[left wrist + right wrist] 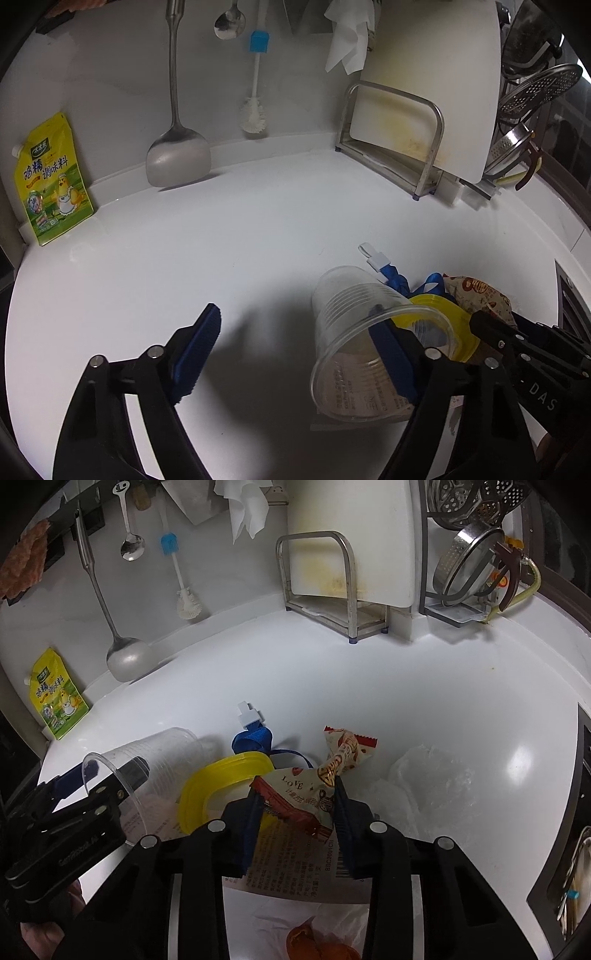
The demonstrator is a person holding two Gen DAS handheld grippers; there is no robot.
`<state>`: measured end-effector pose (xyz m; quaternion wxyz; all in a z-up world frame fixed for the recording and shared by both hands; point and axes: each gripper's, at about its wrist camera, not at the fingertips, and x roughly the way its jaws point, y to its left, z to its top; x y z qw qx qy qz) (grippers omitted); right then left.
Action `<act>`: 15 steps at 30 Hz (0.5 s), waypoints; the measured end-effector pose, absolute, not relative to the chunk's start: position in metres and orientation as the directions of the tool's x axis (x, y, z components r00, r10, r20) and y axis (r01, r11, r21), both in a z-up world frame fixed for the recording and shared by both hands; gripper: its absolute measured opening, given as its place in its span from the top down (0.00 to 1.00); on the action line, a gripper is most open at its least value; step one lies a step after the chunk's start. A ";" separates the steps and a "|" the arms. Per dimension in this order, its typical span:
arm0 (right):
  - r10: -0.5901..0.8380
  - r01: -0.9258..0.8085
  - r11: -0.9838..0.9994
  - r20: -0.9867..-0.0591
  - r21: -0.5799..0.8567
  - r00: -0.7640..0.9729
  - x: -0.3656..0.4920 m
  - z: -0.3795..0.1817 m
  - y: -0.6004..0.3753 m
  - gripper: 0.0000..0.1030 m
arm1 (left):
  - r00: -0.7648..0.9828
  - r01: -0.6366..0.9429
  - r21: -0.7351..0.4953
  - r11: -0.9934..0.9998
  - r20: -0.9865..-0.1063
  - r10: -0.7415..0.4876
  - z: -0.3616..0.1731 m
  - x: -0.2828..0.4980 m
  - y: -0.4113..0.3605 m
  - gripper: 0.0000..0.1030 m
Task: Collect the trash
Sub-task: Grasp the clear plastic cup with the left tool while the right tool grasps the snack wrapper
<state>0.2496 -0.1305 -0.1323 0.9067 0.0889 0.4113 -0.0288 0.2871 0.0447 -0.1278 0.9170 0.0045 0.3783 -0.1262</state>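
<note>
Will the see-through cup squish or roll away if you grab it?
The clear plastic cup looks thin-walled, so it would probably flex if squeezed. It looks empty, likely very light. It lies on its side with the left gripper's finger inside its rim; freed, it might roll.

Dim, cool overhead light. Bench glossy: glare spot at right in right wrist view. Soft shadow pools under left hand-held gripper. Strong fisheye bending, dark corner vignette. Focus mostly sharp.
</note>
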 end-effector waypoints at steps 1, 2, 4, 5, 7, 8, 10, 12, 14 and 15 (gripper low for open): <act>0.025 0.124 0.982 -0.749 0.143 0.663 0.249 -0.132 -0.131 0.66 | 0.679 0.236 -0.084 0.968 -0.698 -0.226 -0.128 0.288 0.044 0.32; 0.027 0.123 0.982 -0.748 0.145 0.663 0.249 -0.132 -0.131 0.67 | 0.676 0.235 -0.081 0.969 -0.702 -0.223 -0.129 0.289 0.043 0.34; 0.032 0.123 0.981 -0.746 0.152 0.665 0.248 -0.132 -0.133 0.67 | 0.668 0.238 -0.087 0.967 -0.709 -0.228 -0.130 0.290 0.043 0.43; 0.035 0.123 0.980 -0.745 0.155 0.666 0.248 -0.132 -0.133 0.69 | 0.664 0.239 -0.090 0.967 -0.712 -0.231 -0.130 0.290 0.042 0.46; 0.037 0.122 0.980 -0.742 0.159 0.669 0.247 -0.131 -0.133 0.70 | 0.654 0.246 -0.091 0.965 -0.720 -0.234 -0.131 0.291 0.041 0.55; 0.038 0.122 0.979 -0.741 0.161 0.670 0.246 -0.131 -0.134 0.70 | 0.650 0.248 -0.090 0.965 -0.723 -0.235 -0.132 0.292 0.040 0.62; 0.038 0.124 0.979 -0.740 0.164 0.672 0.246 -0.130 -0.135 0.71 | 0.640 0.252 -0.091 0.963 -0.731 -0.236 -0.134 0.293 0.040 0.76; 0.038 0.126 0.978 -0.739 0.166 0.673 0.246 -0.129 -0.136 0.71 | 0.634 0.253 -0.093 0.963 -0.736 -0.237 -0.134 0.295 0.040 0.87; 0.036 0.128 0.978 -0.738 0.165 0.674 0.245 -0.129 -0.137 0.71 | 0.632 0.255 -0.100 0.962 -0.736 -0.243 -0.133 0.295 0.041 0.93; 0.036 0.128 0.978 -0.737 0.166 0.675 0.244 -0.128 -0.138 0.71 | 0.635 0.254 -0.100 0.962 -0.733 -0.244 -0.132 0.295 0.041 0.94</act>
